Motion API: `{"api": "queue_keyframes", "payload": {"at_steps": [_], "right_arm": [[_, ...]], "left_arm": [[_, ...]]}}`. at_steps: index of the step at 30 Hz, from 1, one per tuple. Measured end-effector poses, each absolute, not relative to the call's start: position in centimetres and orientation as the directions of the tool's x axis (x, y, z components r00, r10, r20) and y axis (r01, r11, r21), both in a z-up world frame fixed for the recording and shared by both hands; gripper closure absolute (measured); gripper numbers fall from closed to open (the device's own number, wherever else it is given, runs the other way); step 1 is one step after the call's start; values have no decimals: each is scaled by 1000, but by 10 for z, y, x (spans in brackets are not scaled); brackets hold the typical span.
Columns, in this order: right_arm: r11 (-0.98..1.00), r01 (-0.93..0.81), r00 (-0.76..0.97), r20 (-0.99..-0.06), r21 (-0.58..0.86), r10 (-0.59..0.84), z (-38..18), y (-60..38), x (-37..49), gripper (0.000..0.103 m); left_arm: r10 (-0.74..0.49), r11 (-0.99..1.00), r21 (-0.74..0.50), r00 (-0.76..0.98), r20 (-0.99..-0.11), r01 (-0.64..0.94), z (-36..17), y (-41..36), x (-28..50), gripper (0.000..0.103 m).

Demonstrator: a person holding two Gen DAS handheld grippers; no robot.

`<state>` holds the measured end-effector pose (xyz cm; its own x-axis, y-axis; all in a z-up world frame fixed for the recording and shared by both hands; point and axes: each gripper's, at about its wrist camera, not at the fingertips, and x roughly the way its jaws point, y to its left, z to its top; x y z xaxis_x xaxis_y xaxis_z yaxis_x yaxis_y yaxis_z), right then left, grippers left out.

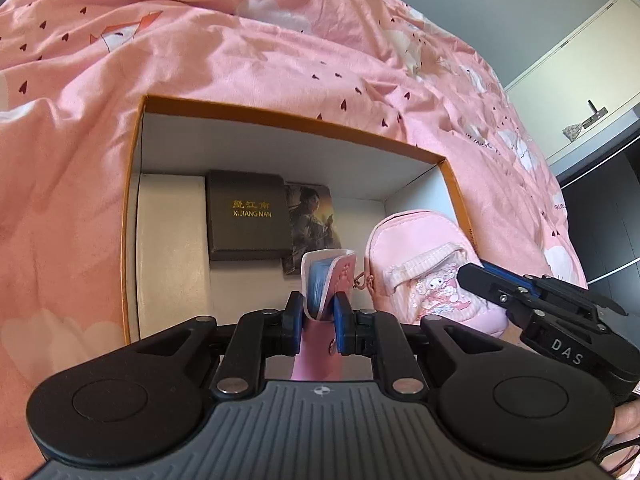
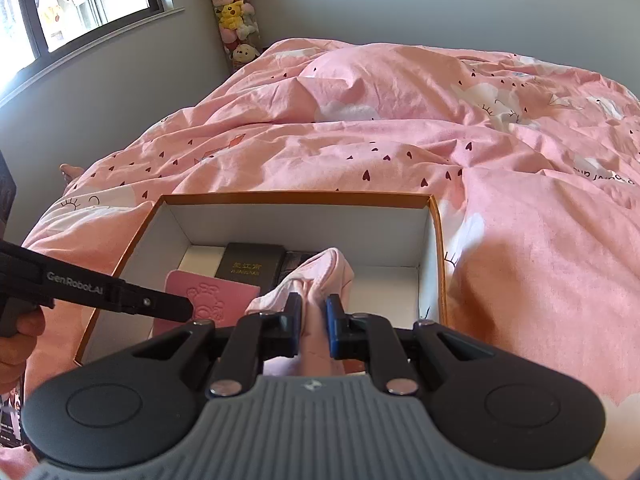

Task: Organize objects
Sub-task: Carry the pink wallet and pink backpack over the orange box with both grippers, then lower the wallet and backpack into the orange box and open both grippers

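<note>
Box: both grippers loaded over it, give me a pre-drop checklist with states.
1. Left gripper shut on the pink card holder: ok.
2. Right gripper shut on the pink pouch: ok.
3. Box open, no lid in the way: ok.
4. Bare floor at the box's right end behind the pouch: ok.
5. Room for the card holder in front of the dark case and photo card: cannot tell, the left gripper hides the near floor.
6. The two grippers apart from each other: ok, though close.

Pink wallet (image 1: pixel 326 280) and pink pouch (image 1: pixel 424 276) held over the open box (image 1: pixel 132 208).
</note>
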<state>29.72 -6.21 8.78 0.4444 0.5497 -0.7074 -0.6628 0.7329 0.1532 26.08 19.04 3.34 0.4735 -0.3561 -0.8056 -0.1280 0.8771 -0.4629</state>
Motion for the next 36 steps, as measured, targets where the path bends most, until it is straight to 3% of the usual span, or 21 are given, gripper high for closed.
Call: {"api": "queue_keyframes", "payload": {"at_steps": [10, 22, 28, 36], "right_arm": [[741, -648, 420, -730, 175, 540, 74, -59, 306, 89], [731, -655, 391, -742, 192, 545, 67, -55, 303, 89], [723, -657, 372, -742, 213, 557, 64, -53, 302, 89], [673, -668, 311, -703, 317, 639, 58, -41, 297, 89]], "left_arm": [[-354, 891, -424, 335, -873, -164, 0, 194, 278, 86], [-168, 972, -200, 236, -957, -120, -8, 175, 296, 80], [-140, 979, -170, 242, -960, -108, -7, 174, 293, 80], [-126, 972, -194, 395, -910, -136, 31, 191, 277, 78]]}}
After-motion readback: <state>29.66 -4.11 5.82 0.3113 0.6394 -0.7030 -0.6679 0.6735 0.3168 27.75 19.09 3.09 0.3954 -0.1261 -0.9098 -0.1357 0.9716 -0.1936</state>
